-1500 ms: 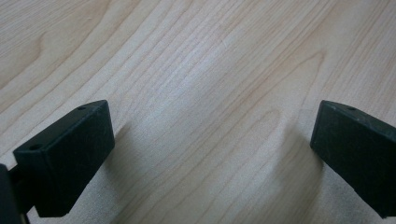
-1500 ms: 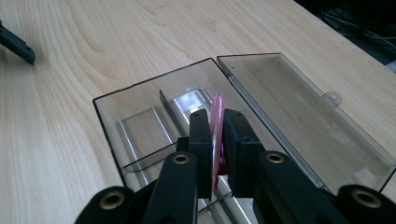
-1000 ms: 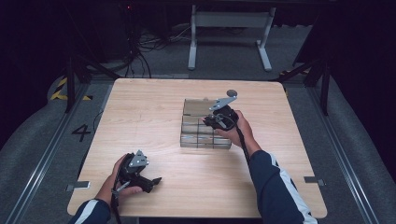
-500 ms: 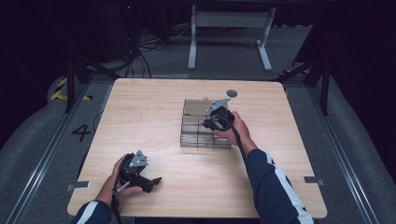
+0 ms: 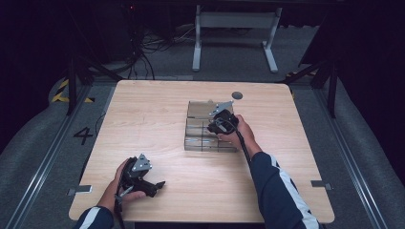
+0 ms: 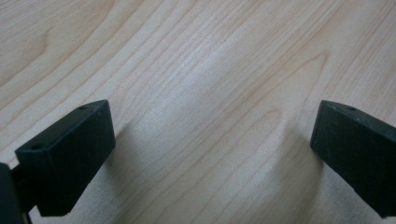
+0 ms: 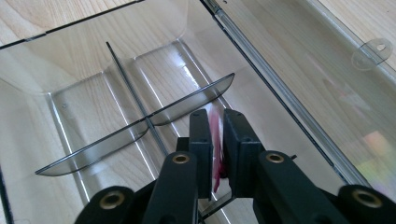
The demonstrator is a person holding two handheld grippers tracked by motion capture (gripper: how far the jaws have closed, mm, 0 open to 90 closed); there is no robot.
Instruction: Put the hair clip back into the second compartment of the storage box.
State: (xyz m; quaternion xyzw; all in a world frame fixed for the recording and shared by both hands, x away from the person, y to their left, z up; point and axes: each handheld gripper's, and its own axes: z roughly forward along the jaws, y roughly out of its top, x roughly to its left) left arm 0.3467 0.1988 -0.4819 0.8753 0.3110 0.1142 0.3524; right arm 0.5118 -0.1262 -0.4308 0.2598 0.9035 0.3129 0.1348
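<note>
Over clear organizer [image 5: 200, 129], right gripper [image 7: 215, 140] pinching something pink — perhaps card, left gripper [image 6: 210, 154] low, wide.

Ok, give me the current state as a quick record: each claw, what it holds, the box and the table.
left claw: open, low over bare wood at the near left of the table, holding nothing
right claw: shut on a thin pink item, too blurred to identify
right claw position: over the clear box, pointing into a compartment
clear box: transparent plastic, split by dividers; the compartments in the right gripper view look empty
table: light wood, box right of centre
</note>
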